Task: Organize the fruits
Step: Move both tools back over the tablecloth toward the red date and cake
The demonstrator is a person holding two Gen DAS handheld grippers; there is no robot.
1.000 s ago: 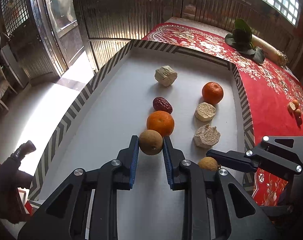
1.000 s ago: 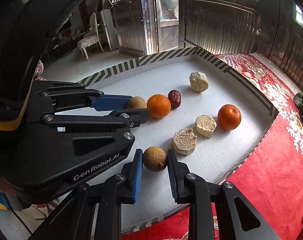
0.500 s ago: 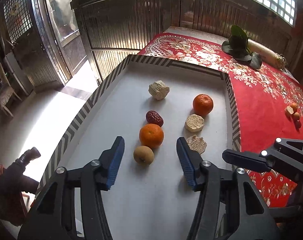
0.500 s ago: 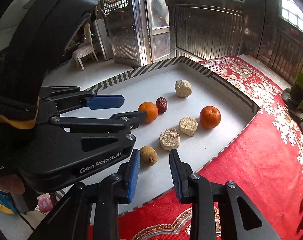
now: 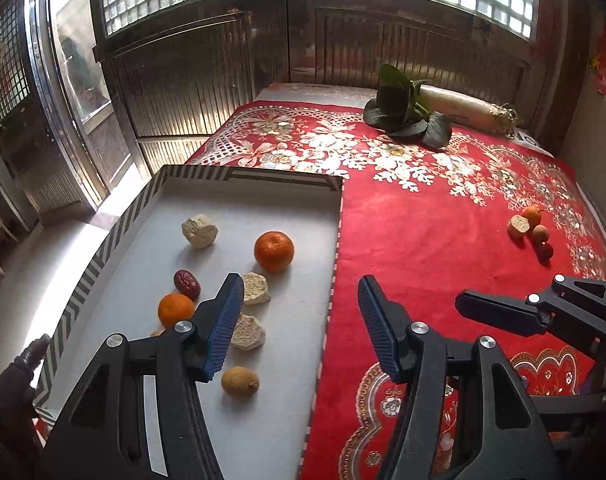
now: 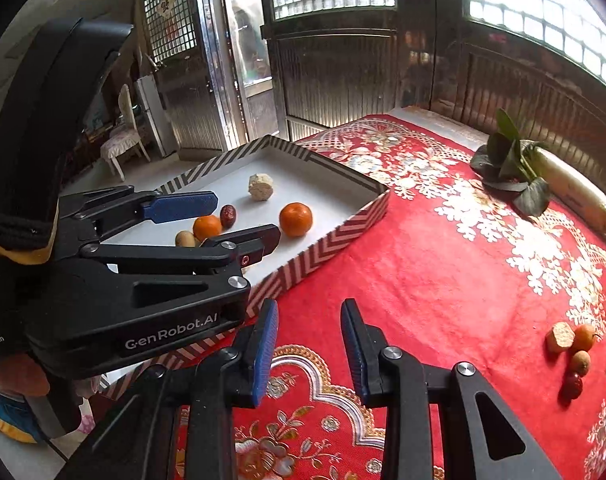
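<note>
Having dropped a brown fruit each into the tray (image 5: 335, 216), left gripper (image 5: 299, 320) and right gripper (image 6: 309, 344) now hover with fingers open and empty, swung toward the leftover fruit cluster (image 6: 571, 354) on the red bedspread (image 6: 443, 280), likely next.

The red cloth (image 6: 443, 280) lies bare from the tray (image 6: 323, 248) at 9 o'clock to the small fruit cluster (image 6: 575, 352) at 3 o'clock. At 1 o'clock a leafy radish (image 6: 543, 176) blocks the far edge; the tray's raised wall borders the left.
</note>
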